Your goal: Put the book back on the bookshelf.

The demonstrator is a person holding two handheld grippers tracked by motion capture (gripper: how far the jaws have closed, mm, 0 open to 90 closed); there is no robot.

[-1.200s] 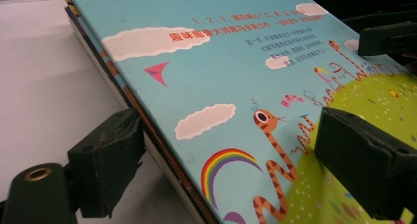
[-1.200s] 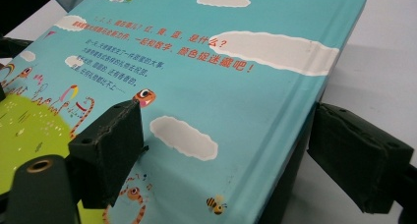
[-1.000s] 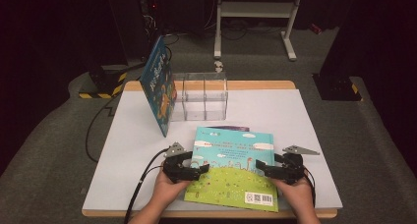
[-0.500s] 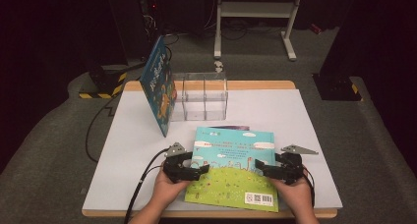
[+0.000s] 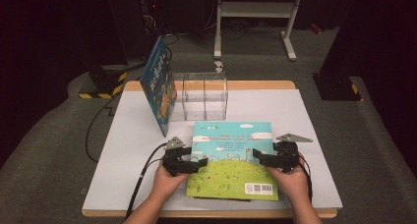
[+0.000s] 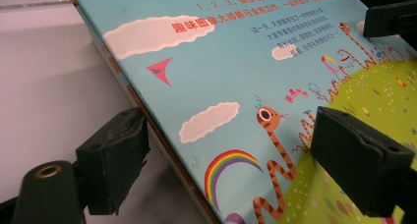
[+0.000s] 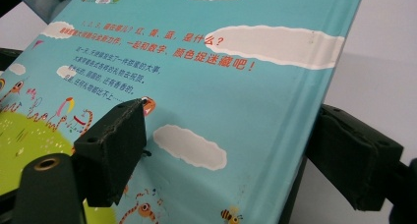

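- While your left gripper (image 5: 199, 162) straddles the glossy picture book (image 5: 231, 157) at its left edge, jaws spread, nothing is pinched.
- Your right gripper (image 5: 259, 158) straddles its right edge likewise.
- It lies flat on the white table (image 5: 305, 116), near the clear box (image 5: 199, 96).

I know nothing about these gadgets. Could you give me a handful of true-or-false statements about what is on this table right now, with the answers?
1. A picture book lies flat on the white table. True.
2. The left gripper and right gripper sit at opposite side edges of that book. True.
3. The clear divided box holds several books. False: its compartments look empty.
4. A second book lies flat beside the box. False: it stands tilted, leaning at the box's left side.
5. The flat book's cover is plain red. False: blue sky, clouds, green hill.
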